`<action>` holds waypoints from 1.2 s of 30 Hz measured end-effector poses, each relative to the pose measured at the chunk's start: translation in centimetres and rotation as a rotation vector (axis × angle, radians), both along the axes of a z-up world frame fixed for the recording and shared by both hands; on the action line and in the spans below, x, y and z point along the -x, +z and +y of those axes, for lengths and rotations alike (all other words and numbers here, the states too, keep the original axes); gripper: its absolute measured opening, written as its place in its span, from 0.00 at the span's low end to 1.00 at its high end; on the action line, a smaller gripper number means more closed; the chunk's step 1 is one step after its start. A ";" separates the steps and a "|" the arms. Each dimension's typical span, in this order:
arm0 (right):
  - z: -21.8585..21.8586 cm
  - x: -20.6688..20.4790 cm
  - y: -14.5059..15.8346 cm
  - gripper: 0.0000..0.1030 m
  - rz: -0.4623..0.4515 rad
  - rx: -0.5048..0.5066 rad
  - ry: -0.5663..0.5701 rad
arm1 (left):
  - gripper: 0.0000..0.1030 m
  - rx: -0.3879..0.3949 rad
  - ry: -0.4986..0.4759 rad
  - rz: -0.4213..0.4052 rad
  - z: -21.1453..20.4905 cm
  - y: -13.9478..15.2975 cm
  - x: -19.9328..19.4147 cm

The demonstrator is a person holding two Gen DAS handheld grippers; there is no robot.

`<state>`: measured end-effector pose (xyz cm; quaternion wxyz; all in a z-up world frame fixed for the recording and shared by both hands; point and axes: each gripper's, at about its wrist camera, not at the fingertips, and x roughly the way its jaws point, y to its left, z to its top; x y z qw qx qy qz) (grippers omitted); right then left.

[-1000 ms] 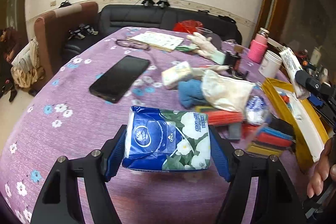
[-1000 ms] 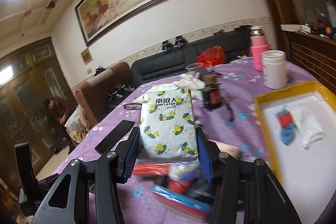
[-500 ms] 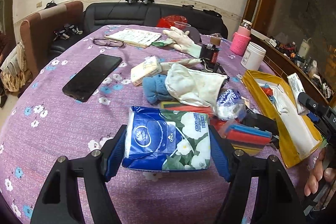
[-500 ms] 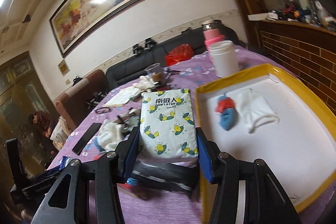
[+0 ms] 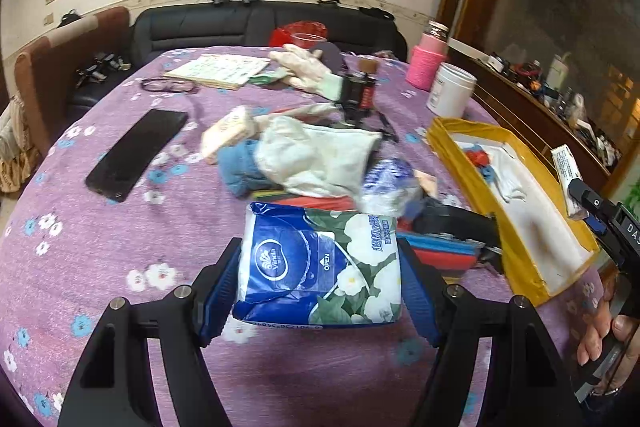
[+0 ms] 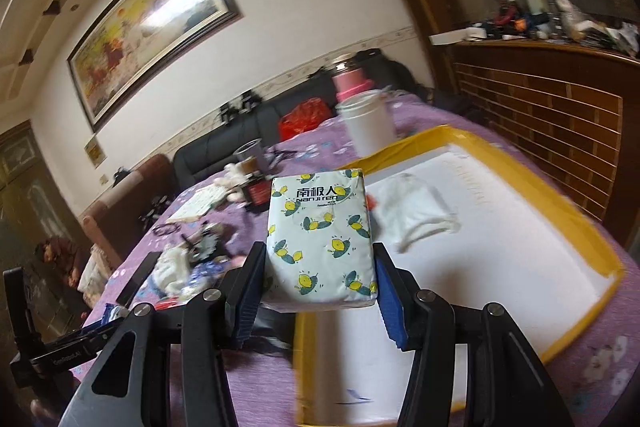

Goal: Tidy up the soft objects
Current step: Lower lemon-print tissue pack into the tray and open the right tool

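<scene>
1. left gripper (image 5: 320, 267) clamped on a blue and white plastic-wrapped tissue pack with a flower print (image 5: 320, 267); pack gripped by its two short sides, carried above the purple flowered desk (image 5: 100, 227), near edge.
2. right gripper (image 6: 320, 267) clamped on a pale plastic-wrapped tissue pack printed with yellow lemons (image 6: 320, 239); pack upright between the blue pads, hanging over the near-left corner of the yellow-rimmed shallow tray with a white floor (image 6: 592, 247).
3. already in the tray: a white fabric mask or cloth (image 6: 416, 219), plus a small red and blue soft item seen from the left wrist view (image 5: 480, 163).
4. left on the desk: heap of a white cloth bag (image 5: 320, 159), blue knitted piece (image 5: 240, 171), small cream tissue packet (image 5: 228, 131), crinkled blue-white wrapper (image 5: 384, 183), red and blue flat items underneath. black phone (image 5: 136, 155) and glasses (image 5: 168, 85) apart from the heap.
5. step in hand, as judged: transport of both packs toward the tray, right one ahead and nearly at drop point.
6. next move calls for: lowering the lemon pack onto bare white floor clear of the mask, then widening the gripper; left pack needs carrying rightward past the heap to the tray.
7. risk: crowding, or catching the tray rim on the way in.
</scene>
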<state>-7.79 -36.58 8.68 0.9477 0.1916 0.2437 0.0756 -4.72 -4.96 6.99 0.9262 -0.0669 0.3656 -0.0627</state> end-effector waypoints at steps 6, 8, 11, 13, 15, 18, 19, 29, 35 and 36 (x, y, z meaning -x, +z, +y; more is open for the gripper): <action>-4.1 0.9 -1.0 0.54 0.040 -0.021 -0.083 | 0.70 -0.015 -0.099 -0.006 -4.4 1.4 -0.8; -5.1 1.0 -1.5 0.54 0.051 -0.029 -0.096 | 0.70 -0.023 -0.141 -0.011 -6.5 2.1 -1.2; -6.0 0.9 -1.8 0.54 0.061 -0.043 -0.103 | 0.70 -0.042 -0.194 -0.015 -9.5 2.7 -1.7; -6.7 0.7 -1.8 0.54 0.068 -0.049 -0.096 | 0.70 -0.047 -0.238 -0.009 -11.8 3.0 -2.4; -7.3 0.7 -1.6 0.54 0.074 -0.043 -0.092 | 0.70 -0.047 -0.285 0.000 -14.3 3.1 -3.1; -8.4 -0.2 -0.6 0.54 0.089 -0.042 -0.064 | 0.70 -0.065 -0.342 0.009 -18.2 3.0 -4.6; -8.9 -0.9 0.0 0.54 0.107 -0.038 -0.055 | 0.70 -0.073 -0.353 0.018 -19.3 2.9 -5.1; -9.7 -9.7 1.9 0.54 0.218 0.068 -0.036 | 0.70 -0.133 -0.400 0.172 -26.7 -1.4 -11.7; -9.0 -14.8 -0.3 0.54 0.308 0.122 -0.034 | 0.70 -0.150 -0.377 0.234 -27.1 -3.1 -13.7; -9.1 -15.3 -0.7 0.54 0.319 0.110 -0.043 | 0.70 -0.141 -0.377 0.242 -26.9 -3.2 -13.9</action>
